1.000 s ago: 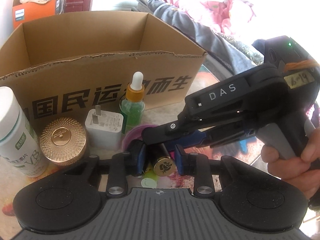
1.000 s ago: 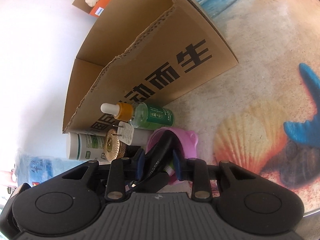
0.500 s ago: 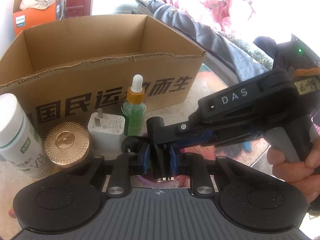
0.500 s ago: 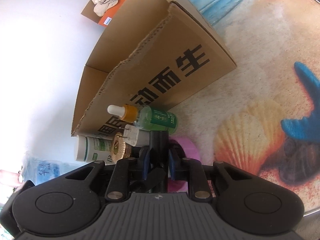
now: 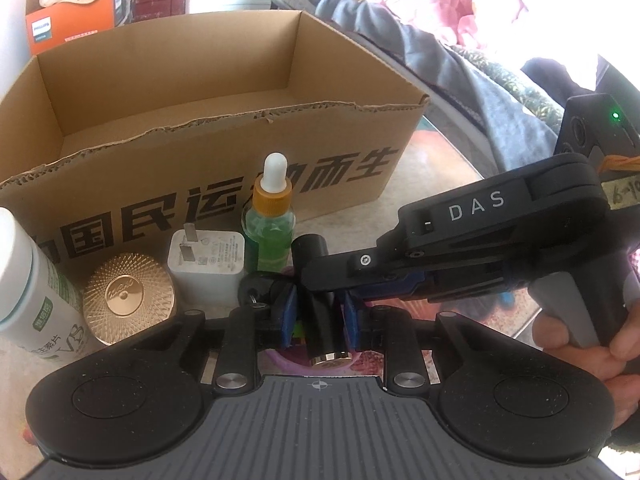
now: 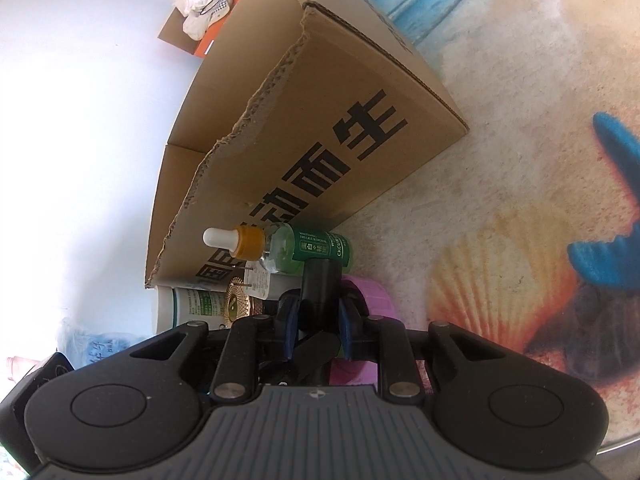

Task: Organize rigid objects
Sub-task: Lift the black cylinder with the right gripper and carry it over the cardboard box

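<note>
Both pairs of fingers (image 5: pixel 285 314) clamp one black tube (image 5: pixel 320 320): the left gripper (image 5: pixel 316 316) at lower centre, the right gripper (image 6: pixel 318 322) crossing from the right. Upper frame holds the open cardboard box (image 5: pixel 224 184); before it stand the white bottle (image 5: pixel 28 292), charger plug (image 5: pixel 208 266), gold lid (image 5: pixel 128 304), green dropper bottle (image 5: pixel 270 224).

cardboard box (image 5: pixel 224 152) open above; dropper bottle (image 5: pixel 269 220) and charger (image 5: pixel 207 258) block its front.

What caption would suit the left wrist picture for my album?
Both claws grip one black tube before an open cardboard box, beside a green dropper bottle.
</note>
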Motion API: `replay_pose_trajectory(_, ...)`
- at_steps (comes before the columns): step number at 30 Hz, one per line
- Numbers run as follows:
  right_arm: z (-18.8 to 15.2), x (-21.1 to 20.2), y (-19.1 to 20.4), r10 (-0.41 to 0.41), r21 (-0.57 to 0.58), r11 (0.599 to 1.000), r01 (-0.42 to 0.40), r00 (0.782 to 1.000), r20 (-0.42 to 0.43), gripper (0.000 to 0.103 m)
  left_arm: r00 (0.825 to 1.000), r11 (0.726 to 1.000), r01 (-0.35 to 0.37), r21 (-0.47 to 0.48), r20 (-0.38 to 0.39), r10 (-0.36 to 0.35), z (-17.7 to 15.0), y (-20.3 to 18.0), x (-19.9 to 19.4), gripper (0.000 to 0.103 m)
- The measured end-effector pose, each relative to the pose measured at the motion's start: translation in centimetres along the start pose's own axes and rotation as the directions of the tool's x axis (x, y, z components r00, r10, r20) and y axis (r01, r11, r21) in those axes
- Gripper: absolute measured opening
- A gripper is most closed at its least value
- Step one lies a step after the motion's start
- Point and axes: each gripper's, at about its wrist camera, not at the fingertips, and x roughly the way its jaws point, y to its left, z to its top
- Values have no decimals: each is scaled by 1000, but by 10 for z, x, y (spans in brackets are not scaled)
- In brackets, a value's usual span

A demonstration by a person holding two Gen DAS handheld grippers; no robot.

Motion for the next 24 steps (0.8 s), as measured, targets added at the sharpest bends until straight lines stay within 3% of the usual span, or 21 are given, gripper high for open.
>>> replay_pose_trajectory(9, -15, -15, 5, 44, -63, 997, -40, 998, 55, 23, 996, 999, -33, 23, 79, 31, -11, -13, -15, 21)
replay_pose_trajectory(14, -23, -36, 27, 55, -144, 989, -40, 993, 104, 23, 989, 999, -38, 38, 143, 32, -12, -20, -39, 21)
replay_pose_trajectory(20, -27, -64, 79, 98, -296, 954, -44, 981, 170, 24, 965, 996, -70, 52, 257, 54, 1, -25, -84, 21)
replay_pose_trajectory(24, -9, -61, 119, 154, -363, 928, -89, 976, 155, 24, 944, 991, -124, 42, 313, 105, 24, -13, -110, 21)
